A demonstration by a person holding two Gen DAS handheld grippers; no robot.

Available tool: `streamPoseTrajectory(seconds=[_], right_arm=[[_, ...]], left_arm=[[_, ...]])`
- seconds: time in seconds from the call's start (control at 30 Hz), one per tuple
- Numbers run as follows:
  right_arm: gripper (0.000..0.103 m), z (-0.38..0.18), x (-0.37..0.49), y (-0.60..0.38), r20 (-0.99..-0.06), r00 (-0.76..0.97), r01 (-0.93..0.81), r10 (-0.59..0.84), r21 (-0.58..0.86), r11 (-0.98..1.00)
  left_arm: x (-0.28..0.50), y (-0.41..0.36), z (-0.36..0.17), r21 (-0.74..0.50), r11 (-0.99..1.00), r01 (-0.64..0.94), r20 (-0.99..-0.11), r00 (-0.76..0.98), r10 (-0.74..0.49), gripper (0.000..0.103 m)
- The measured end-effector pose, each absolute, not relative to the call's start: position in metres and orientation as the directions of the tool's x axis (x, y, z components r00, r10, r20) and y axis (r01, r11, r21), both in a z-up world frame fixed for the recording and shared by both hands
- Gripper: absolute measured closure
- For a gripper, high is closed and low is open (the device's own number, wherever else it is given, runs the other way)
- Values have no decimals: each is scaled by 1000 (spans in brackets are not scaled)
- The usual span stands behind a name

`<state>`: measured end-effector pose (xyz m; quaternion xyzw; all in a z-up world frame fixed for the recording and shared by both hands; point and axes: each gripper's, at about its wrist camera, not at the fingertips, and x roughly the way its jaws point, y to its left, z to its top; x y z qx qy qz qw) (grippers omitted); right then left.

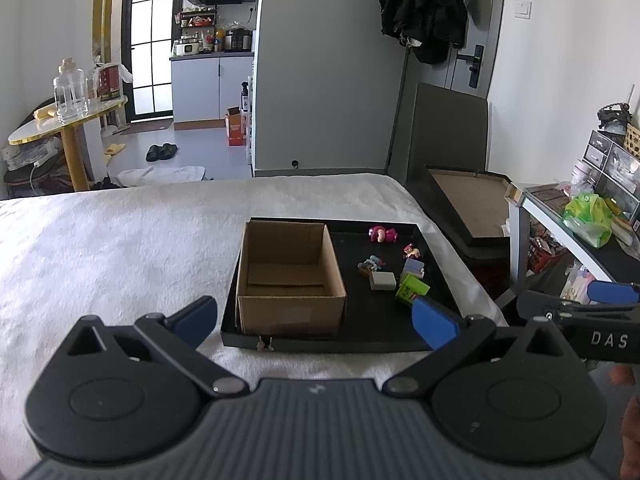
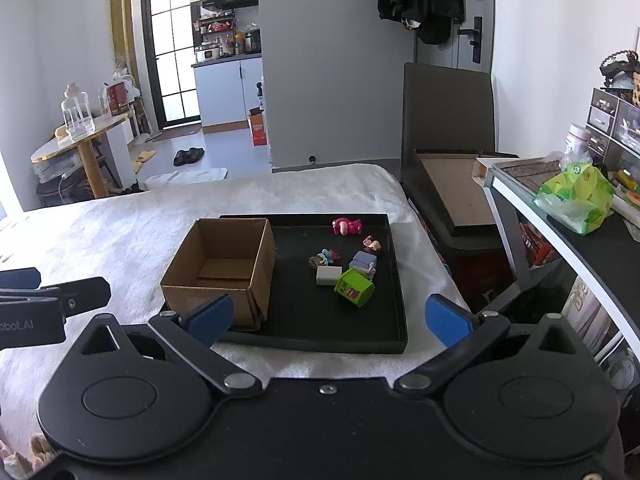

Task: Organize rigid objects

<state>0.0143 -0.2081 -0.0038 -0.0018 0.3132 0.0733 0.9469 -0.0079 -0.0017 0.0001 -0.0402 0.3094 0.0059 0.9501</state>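
Note:
A black tray (image 1: 360, 340) (image 2: 352, 340) lies on a white bed cover. An open empty cardboard box (image 1: 290, 276) (image 2: 222, 268) stands in its left half. Small toys lie in its right half: a green cube (image 1: 412, 289) (image 2: 354, 287), a white block (image 1: 383, 280) (image 2: 329, 275), a lilac block (image 1: 414, 267) (image 2: 364, 260), a pink figure (image 1: 383, 235) (image 2: 347, 226) and other small figures. My left gripper (image 1: 314, 322) is open and empty before the tray's near edge. My right gripper (image 2: 330, 318) is open and empty, over the tray's near edge.
The bed cover (image 1: 120, 248) spreads left of the tray. A dark chair with a box lid (image 1: 468, 208) stands right of the bed. A shelf with a green bag (image 2: 576, 196) is at the far right. A round side table with a bottle (image 1: 72, 96) stands far left.

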Motion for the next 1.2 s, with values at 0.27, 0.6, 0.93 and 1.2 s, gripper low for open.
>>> streamPoseTrajectory(seconds=[0.27, 0.6, 0.93, 1.2], right_arm=[[0, -2, 12, -204, -590, 794, -154, 145, 35, 987], [0, -3, 12, -202, -589, 795, -161, 145, 25, 987], [0, -3, 12, -203, -589, 795, -159, 143, 25, 987], [0, -3, 12, -202, -590, 795, -158, 144, 28, 987]], left_arm=[[-8, 1, -1, -87, 995, -49, -592, 806, -12, 0], [-8, 1, 0, -93, 994, -51, -591, 807, -14, 0], [-7, 2, 0, -93, 994, -51, -593, 805, -14, 0], [-7, 4, 0, -93, 994, -50, -592, 805, -14, 0]])
